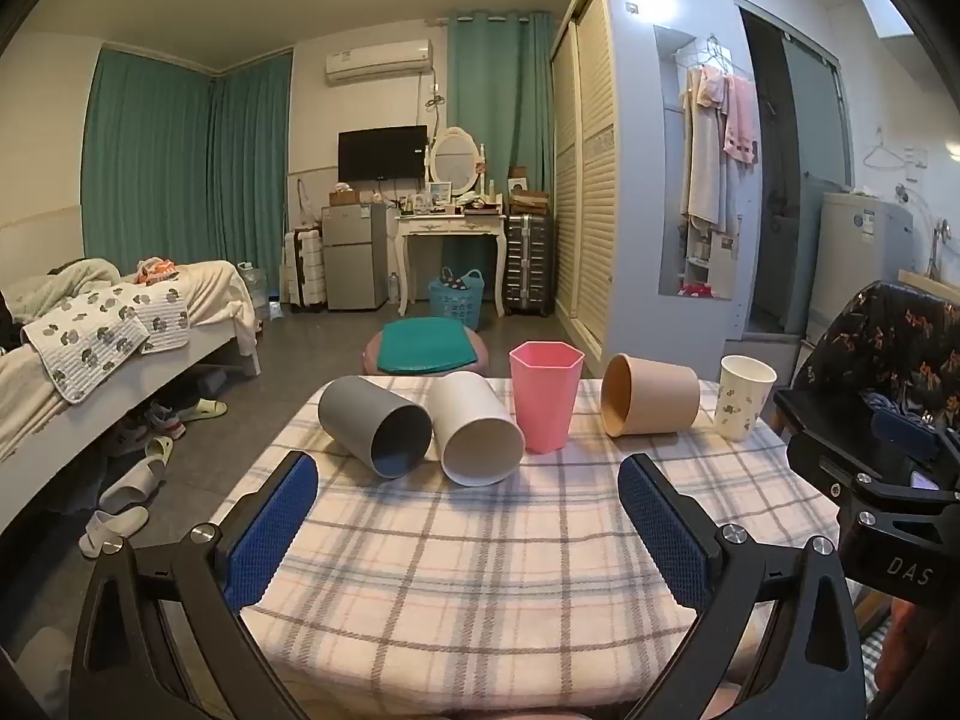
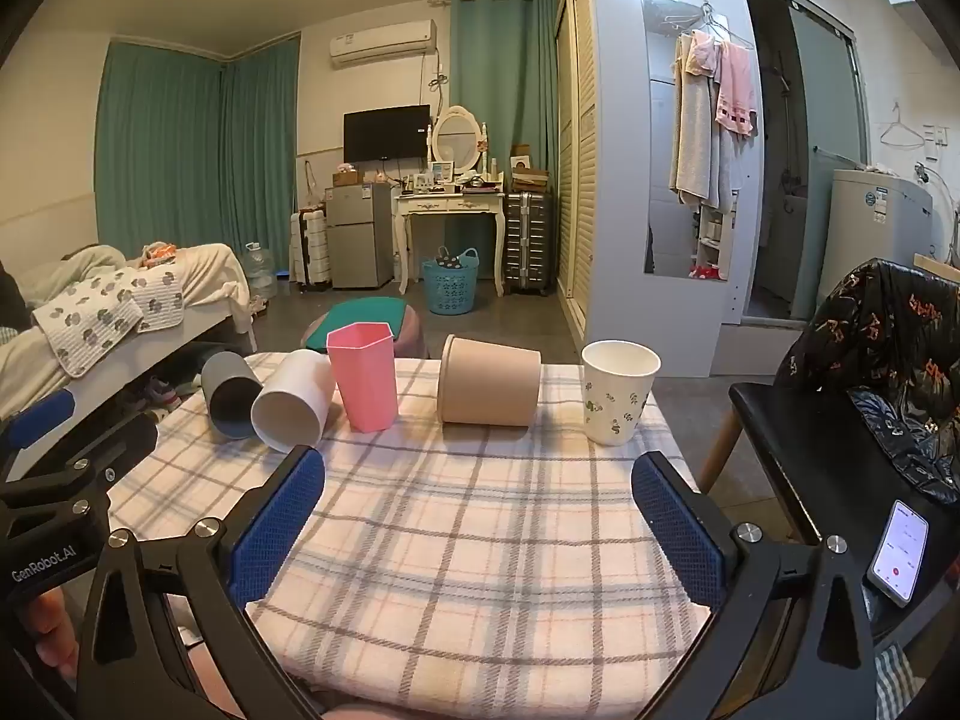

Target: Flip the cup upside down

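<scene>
- Five cups stand in a row across the far half of the counter (image 1: 456,540), which is covered with a plaid cloth.
- From left: grey cup (image 1: 375,423) and white cup (image 1: 476,429) lie on their sides, touching, mouths toward the cameras; pink cup (image 1: 545,395) stands upright, mouth up; tan cup (image 1: 651,395) lies on its side, mouth to the left; paper cup (image 1: 744,397) with a leaf print stands upright near the right edge.
- The task does not say which cup; the two upright ones, pink and paper, look like the plain candidates.
- Left gripper (image 1: 468,516) hovers over the near counter, jaws spread wide and holding nothing; it faces the white and pink cups.
- Right gripper (image 2: 477,510) likewise has its jaws wide apart and empty, facing the tan cup and the paper cup.
- Handling, as a judgement: all look light. The pink cup seems stiff plastic, six-sided and tapered, so flat faces at mid-height should take the pads well. The paper cup probably crushes under a hard squeeze, so grip it gently at mid-wall.
- The cups lying down may roll if nudged.
- Room: the near counter is bare cloth, good for turning and setting down. The pink cup sits just beside the white one, so the left side is tight.
- The paper cup is near the right edge, with a chair (image 2: 840,432) beyond.
- The cloth may bunch or slide.
</scene>
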A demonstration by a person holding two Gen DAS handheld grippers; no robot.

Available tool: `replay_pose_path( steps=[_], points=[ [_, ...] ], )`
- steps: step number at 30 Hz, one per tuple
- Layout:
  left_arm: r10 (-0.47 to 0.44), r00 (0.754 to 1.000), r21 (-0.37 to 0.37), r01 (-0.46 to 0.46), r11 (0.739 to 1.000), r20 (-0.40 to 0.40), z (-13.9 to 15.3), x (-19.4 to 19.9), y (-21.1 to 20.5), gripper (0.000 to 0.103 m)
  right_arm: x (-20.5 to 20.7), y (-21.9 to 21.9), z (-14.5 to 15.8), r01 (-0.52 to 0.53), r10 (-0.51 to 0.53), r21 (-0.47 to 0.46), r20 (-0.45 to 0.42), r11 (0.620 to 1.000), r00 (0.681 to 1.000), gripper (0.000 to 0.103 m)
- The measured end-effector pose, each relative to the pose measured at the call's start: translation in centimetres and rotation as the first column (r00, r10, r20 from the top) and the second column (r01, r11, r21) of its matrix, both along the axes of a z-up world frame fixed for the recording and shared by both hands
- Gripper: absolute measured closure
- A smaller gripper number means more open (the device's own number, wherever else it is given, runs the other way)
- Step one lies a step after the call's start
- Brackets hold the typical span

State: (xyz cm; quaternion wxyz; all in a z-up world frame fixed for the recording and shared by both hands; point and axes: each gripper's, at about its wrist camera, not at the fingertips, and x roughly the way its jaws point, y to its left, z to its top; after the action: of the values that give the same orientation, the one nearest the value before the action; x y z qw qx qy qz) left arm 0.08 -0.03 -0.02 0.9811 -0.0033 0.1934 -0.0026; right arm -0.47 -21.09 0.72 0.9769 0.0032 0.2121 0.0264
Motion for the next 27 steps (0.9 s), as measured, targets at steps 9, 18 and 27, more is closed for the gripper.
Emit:
replay_pose_path(
  steps=[9, 18, 27],
  points=[
    [0.004, 1.0, 0.004, -0.004, 1.0, 0.007, 0.02, -0.09, -0.11, 0.0, -0.02, -0.01, -0.05, -0.001, 0.001, 0.001, 0.003, 1.0, 1.0, 0.0],
    [0.003, 1.0, 0.005, -0.003, 1.0, 0.007, 0.04, -0.09, -0.09, 0.0, -0.05, 0.05, 0.06, -0.004, 0.004, 0.001, 0.004, 1.0, 1.0, 0.0],
    [0.004, 1.0, 0.006, -0.004, 1.0, 0.005, -0.2, -0.24, -0.16, 0.0, -0.12, 0.14, 0.03, -0.005, 0.005, 0.0, 0.004, 1.0, 1.0, 0.0]
  ],
)
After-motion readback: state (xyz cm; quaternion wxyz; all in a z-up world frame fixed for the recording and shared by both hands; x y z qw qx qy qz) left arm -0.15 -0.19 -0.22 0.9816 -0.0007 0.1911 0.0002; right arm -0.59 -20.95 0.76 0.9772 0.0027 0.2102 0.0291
